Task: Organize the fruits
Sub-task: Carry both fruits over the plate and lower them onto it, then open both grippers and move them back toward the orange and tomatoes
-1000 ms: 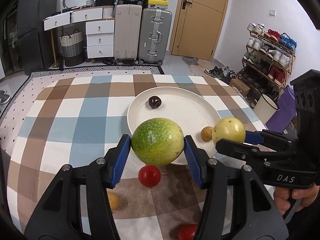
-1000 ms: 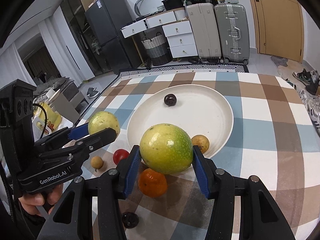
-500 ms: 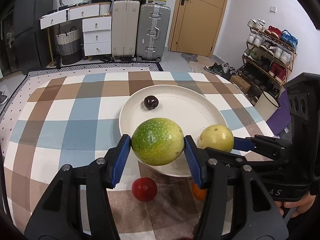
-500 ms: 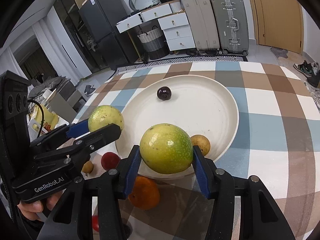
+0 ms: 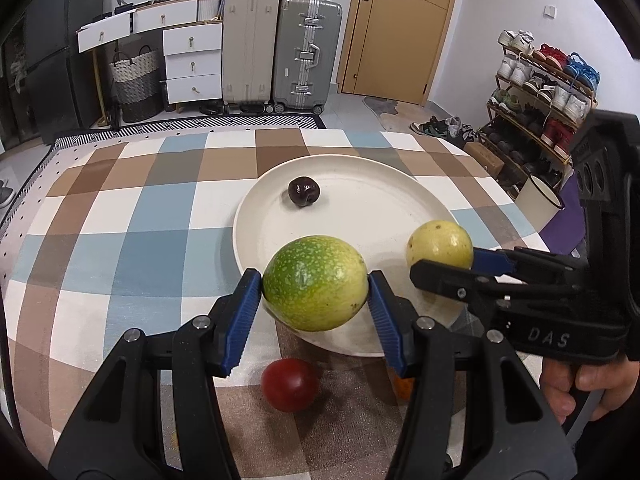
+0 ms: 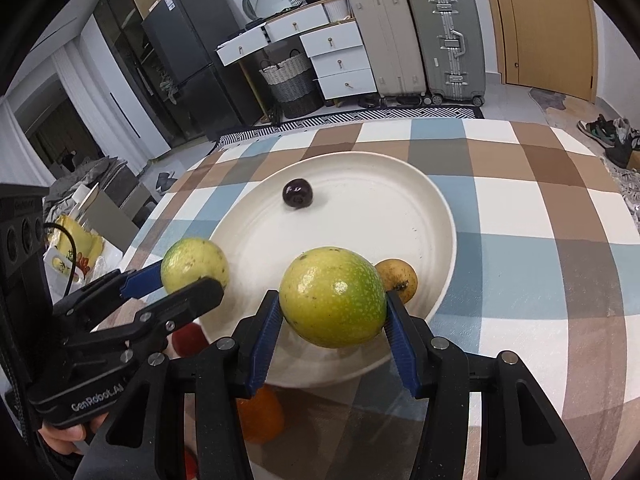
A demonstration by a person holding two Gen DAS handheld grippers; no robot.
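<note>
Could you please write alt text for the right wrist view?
The right gripper holds a green-yellow fruit in its jaws above the near rim of a white plate bearing a dark cherry; the left gripper holds a similar fruit alongside.

white plate [image 5: 400,200], checked brown-blue-white tablecloth [image 5: 120,220], dark plum [image 5: 304,191]

Two clamped fruits [image 6: 332,298] over plate [image 6: 436,216]
</note>
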